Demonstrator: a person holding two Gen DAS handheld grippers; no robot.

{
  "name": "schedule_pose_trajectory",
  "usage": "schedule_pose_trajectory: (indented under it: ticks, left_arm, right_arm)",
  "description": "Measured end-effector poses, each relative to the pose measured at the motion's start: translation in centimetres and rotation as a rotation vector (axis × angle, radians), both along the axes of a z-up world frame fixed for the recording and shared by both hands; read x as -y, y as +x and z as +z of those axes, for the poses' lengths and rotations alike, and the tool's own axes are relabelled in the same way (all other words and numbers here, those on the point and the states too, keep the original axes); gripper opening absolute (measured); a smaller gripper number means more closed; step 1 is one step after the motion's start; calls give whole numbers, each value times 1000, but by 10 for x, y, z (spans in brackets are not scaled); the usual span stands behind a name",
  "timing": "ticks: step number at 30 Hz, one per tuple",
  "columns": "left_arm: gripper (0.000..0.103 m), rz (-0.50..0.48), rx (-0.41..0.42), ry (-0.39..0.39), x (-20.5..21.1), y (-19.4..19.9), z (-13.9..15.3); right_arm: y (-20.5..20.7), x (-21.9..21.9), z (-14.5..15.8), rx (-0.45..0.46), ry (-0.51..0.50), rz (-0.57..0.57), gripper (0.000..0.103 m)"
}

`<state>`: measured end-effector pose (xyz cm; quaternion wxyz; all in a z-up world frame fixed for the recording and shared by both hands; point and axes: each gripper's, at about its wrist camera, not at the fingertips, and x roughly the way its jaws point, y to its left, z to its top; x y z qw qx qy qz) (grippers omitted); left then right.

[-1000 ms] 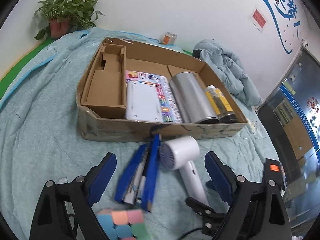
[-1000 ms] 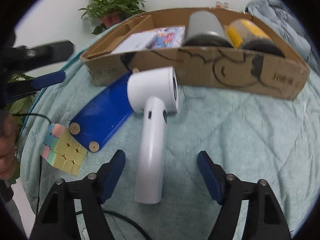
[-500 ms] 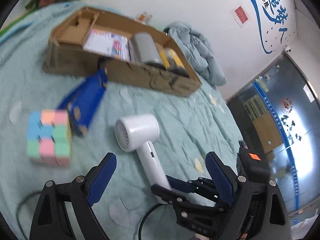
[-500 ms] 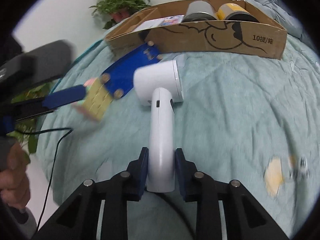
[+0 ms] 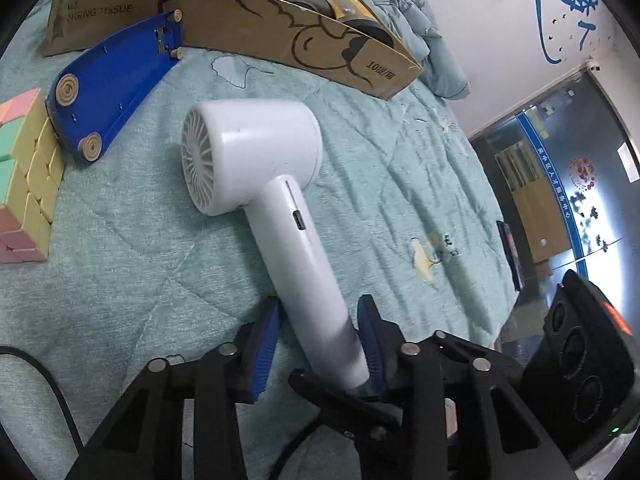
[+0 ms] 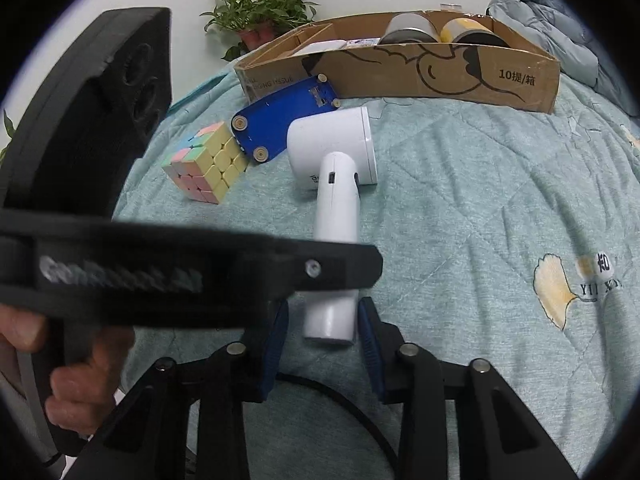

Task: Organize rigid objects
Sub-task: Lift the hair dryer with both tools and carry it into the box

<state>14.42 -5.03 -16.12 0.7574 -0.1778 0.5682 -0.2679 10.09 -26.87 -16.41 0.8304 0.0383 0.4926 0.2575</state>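
Note:
A white hair dryer [image 5: 256, 152] lies on the teal quilt, head toward the cardboard box [image 5: 256, 28]. My left gripper [image 5: 320, 344] has its blue pads on both sides of the dryer's handle end, partly closed around it. In the right wrist view the dryer [image 6: 332, 152] lies ahead, and my right gripper [image 6: 322, 334] stands with its pads a little off each side of the handle's end, not gripping. The left gripper's black body [image 6: 160, 268] crosses the handle there. A blue stapler [image 5: 116, 80] and a pastel cube [image 5: 24, 176] lie left of the dryer.
The box [image 6: 400, 68] holds a silver can [image 6: 408, 30], a yellow jar [image 6: 468, 32] and a booklet. A potted plant [image 6: 260, 12] stands behind it, a grey jacket [image 6: 560, 40] at the right. A black cable [image 5: 40, 376] runs over the quilt at the near left.
The left gripper swung down and in and narrowed around the dryer's handle. The right gripper, shut on the handle half a second ago, has opened slightly and let go.

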Motion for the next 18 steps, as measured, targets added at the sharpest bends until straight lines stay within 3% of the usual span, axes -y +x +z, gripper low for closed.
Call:
schedule_pose_trajectory:
  ticks: [2,10,18]
  left_arm:
    - [36,5,17,1,1,-3,-1]
    - [34,19,77,10,-7,-7,11]
    - [33,31,200,-7,-14,5,59]
  right_arm:
    - [2,-1,-2,-3,-8,-17,26]
    - [2,-3,2,4,8,-29,26]
    - [3,-4,36,151,36,-57,26]
